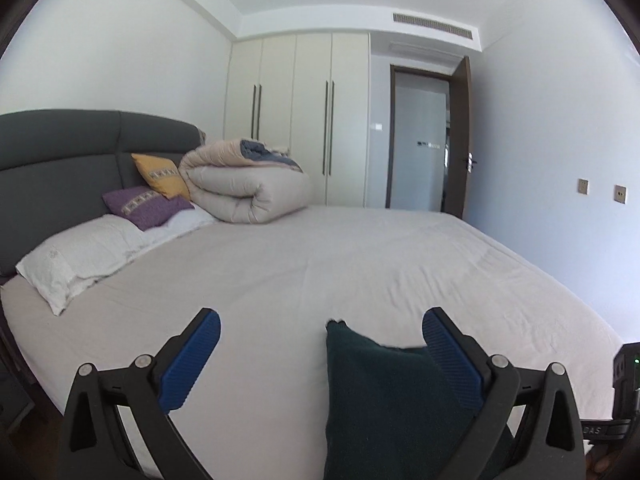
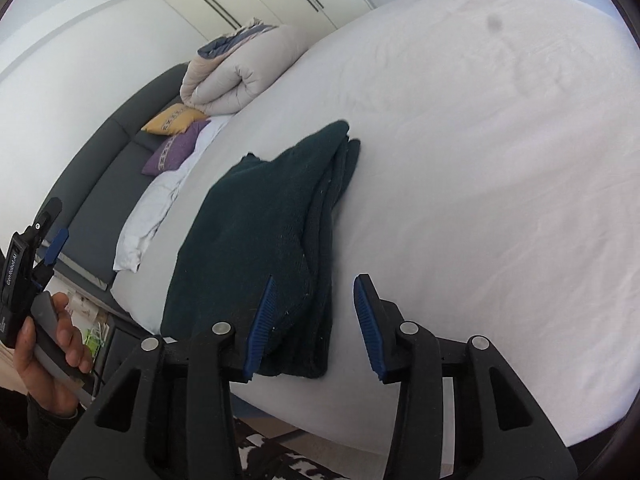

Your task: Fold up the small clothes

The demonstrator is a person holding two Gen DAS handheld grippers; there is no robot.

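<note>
Dark green knitted garment (image 2: 256, 236), folded into a thick, layered, roughly rectangular bundle, lying flat near the bed's (image 2: 480, 160) front edge, stacked fold edges showing along its right side

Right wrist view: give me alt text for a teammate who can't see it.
A dark green folded garment lies on the white bed sheet, with the open right gripper just above its near edge, holding nothing. At the left edge, a hand holds the left gripper; pillows and a rolled duvet sit behind.

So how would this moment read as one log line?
dark green garment: folded, on bed | left gripper: open | right gripper: open | neither holding
</note>
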